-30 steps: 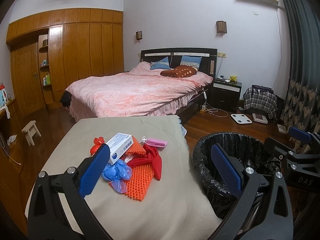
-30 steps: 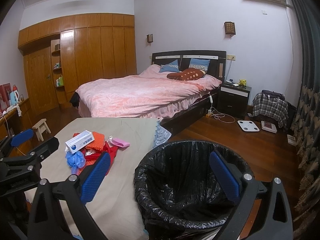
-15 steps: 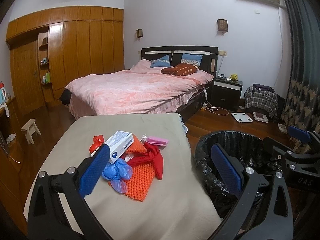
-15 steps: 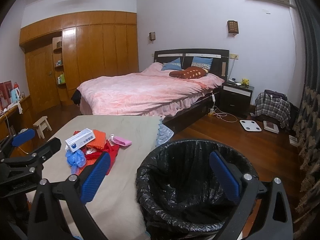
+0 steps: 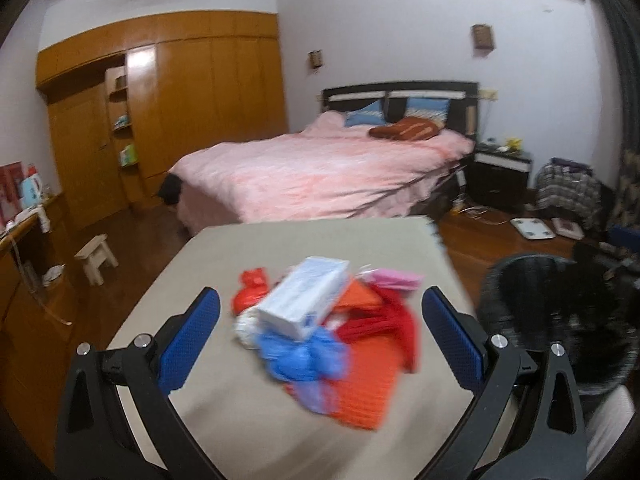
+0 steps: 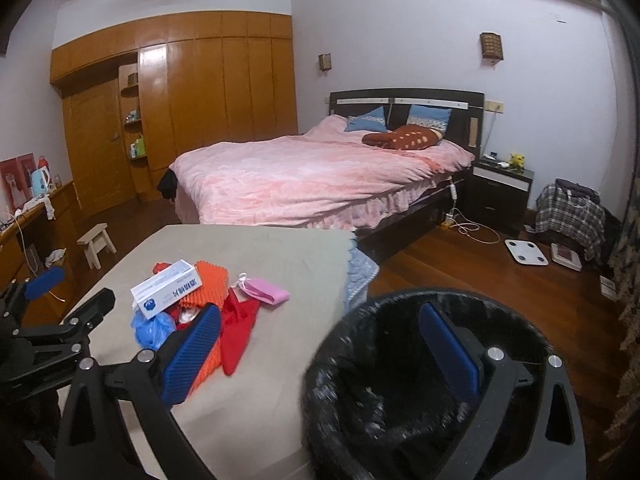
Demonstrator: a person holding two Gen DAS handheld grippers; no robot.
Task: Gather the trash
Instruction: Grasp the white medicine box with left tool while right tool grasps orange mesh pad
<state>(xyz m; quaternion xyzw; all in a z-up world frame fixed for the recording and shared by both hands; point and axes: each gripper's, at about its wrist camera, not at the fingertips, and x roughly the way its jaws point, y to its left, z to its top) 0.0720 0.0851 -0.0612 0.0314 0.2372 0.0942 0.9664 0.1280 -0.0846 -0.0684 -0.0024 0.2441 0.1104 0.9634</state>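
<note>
A pile of trash lies on the beige table (image 5: 248,420): a white box (image 5: 302,302), a blue plastic bag (image 5: 308,360), orange foam netting (image 5: 368,396), red pieces (image 5: 400,328) and a pink wrapper (image 5: 394,278). My left gripper (image 5: 320,344) is open and empty, with the pile between its fingers in view. A bin lined with a black bag (image 6: 420,392) stands right of the table. My right gripper (image 6: 320,356) is open and empty above the bin's left rim. The pile also shows in the right wrist view (image 6: 188,304).
A bed with a pink cover (image 6: 312,176) stands behind the table. A small stool (image 6: 96,242) is on the wood floor at left. A nightstand (image 6: 500,192), a scale (image 6: 525,252) and a plaid bag (image 6: 570,212) are at right.
My left gripper has swung left and closer to the trash pile, which now sits between its fingers. The right gripper has shifted a little left over the bin's rim.
</note>
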